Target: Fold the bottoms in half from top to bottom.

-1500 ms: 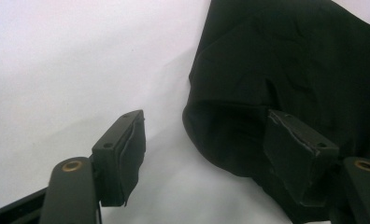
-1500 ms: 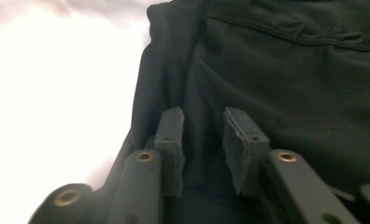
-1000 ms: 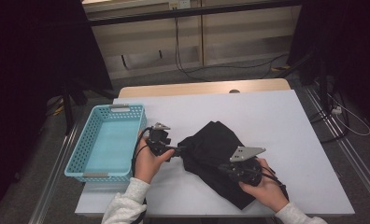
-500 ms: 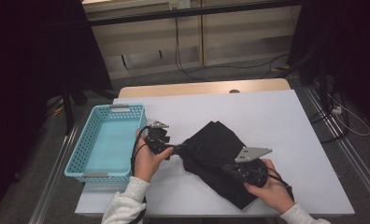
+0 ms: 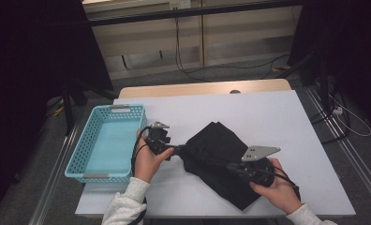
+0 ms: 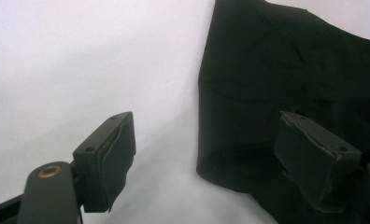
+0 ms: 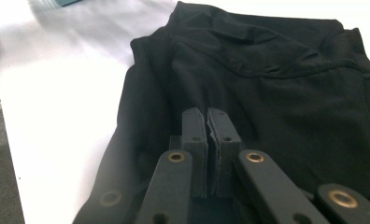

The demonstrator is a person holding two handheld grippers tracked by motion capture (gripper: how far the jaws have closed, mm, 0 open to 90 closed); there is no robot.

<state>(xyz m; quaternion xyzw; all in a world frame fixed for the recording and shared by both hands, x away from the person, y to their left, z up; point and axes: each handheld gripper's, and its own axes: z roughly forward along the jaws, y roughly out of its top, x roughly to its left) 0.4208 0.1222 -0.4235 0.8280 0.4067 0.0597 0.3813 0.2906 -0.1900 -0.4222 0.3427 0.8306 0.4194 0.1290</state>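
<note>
A black garment [image 5: 218,157] lies folded and rumpled on the white table [image 5: 268,112]. My left gripper [image 5: 181,151] rests at the garment's left edge with its jaws open. In the left gripper view [image 6: 211,158] one pad [image 6: 110,158] stands over bare table and the other pad [image 6: 314,163] sits over the dark cloth [image 6: 290,84]. My right gripper [image 5: 225,165] lies over the garment's near right part, pointing left. In the right gripper view [image 7: 206,123] its pads are pressed together above the cloth [image 7: 276,84], and I see no fabric between them.
A light blue plastic basket [image 5: 80,157] stands on the table's left side, close to my left hand. The far table edge is wood-coloured [image 5: 202,88]. Cables lie on the floor beyond it.
My right gripper has edged a little to the right over the garment. The left hand and the garment look unchanged.
</note>
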